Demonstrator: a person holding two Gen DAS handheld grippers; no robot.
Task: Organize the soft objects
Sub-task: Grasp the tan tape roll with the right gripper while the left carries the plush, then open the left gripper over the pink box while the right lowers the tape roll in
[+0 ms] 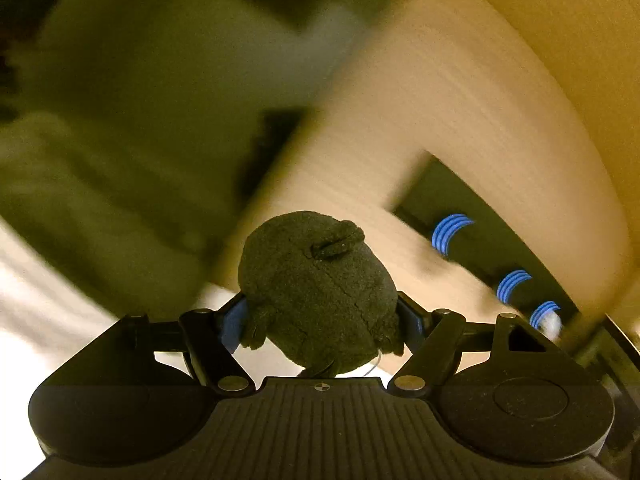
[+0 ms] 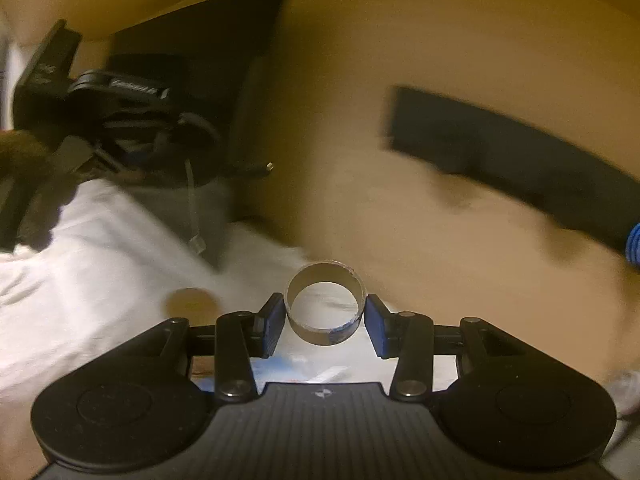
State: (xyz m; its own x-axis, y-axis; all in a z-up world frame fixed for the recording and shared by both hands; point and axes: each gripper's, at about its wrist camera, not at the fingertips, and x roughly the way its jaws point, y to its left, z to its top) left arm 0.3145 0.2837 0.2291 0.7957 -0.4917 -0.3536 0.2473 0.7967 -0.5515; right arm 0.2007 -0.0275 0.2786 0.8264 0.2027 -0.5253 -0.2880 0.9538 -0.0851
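Observation:
In the left wrist view my left gripper point(image 1: 320, 316) is shut on a dark round plush toy point(image 1: 316, 288) with a small ear on top; the toy bulges out between the blue pads. In the right wrist view my right gripper point(image 2: 325, 320) is shut on a short cardboard tape ring point(image 2: 325, 304), held by its sides with the hole facing the camera. The left gripper and the hand holding it point(image 2: 92, 120) show at the left of the right wrist view. Both views are motion-blurred.
A tan cardboard box wall point(image 1: 460, 100) with a dark handle slot point(image 2: 500, 152) fills the right of both views. Blue ribbed parts point(image 1: 452, 232) show in the slot. White cloth point(image 2: 100, 248) lies at lower left, with a small tan disc point(image 2: 191, 304) on it.

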